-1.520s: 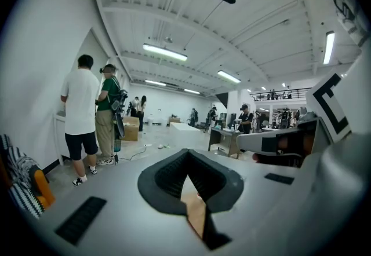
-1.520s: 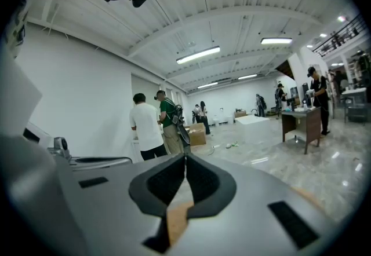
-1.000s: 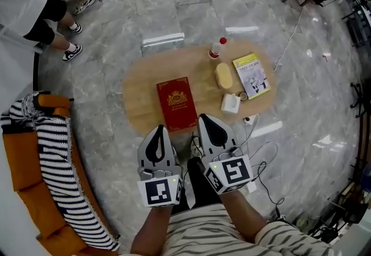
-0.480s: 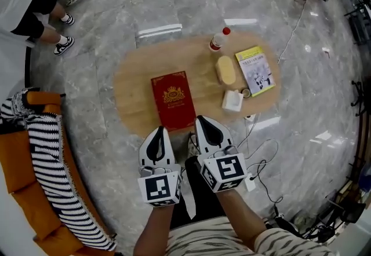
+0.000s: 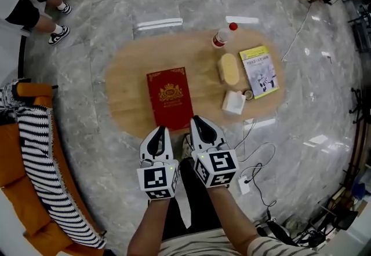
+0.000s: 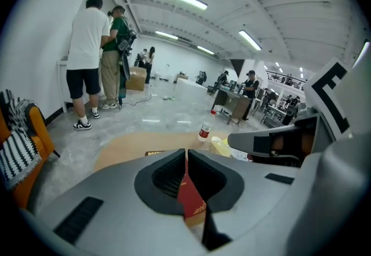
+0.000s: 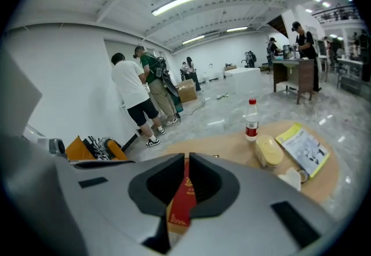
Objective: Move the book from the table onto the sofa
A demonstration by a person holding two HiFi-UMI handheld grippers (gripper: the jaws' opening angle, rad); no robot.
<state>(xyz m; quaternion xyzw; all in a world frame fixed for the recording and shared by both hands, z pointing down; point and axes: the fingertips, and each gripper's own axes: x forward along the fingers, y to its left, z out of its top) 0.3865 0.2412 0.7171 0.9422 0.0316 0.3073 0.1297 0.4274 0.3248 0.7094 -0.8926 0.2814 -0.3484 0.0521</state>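
Only the head view shows the whole book point(image 5: 169, 97), flat on the table point(image 5: 127, 81). Each gripper view catches a red sliver beyond clenched, empty jaws. Its long axis runs away from the left gripper point(image 5: 158, 131) and right gripper point(image 5: 199, 120).

Table point(image 5: 127, 75) sits dead ahead of us, with the sofa point(image 5: 26, 150) off to its left and a throw point(image 5: 43, 174) draped on it. The book point(image 5: 169, 97) lies mid-table, towards the near edge. Right of it we see a bottle point(image 5: 222, 36) at the far edge and a loaf-like item point(image 5: 229, 69) just in front of it. The magazine point(image 5: 259, 71) is at the right end, a small box point(image 5: 234, 102) near the front edge. Left gripper point(image 5: 159, 129) and right gripper point(image 5: 196, 119) sit side by side on our side of the book. A cable point(image 5: 258, 153) lies on the floor to the right.
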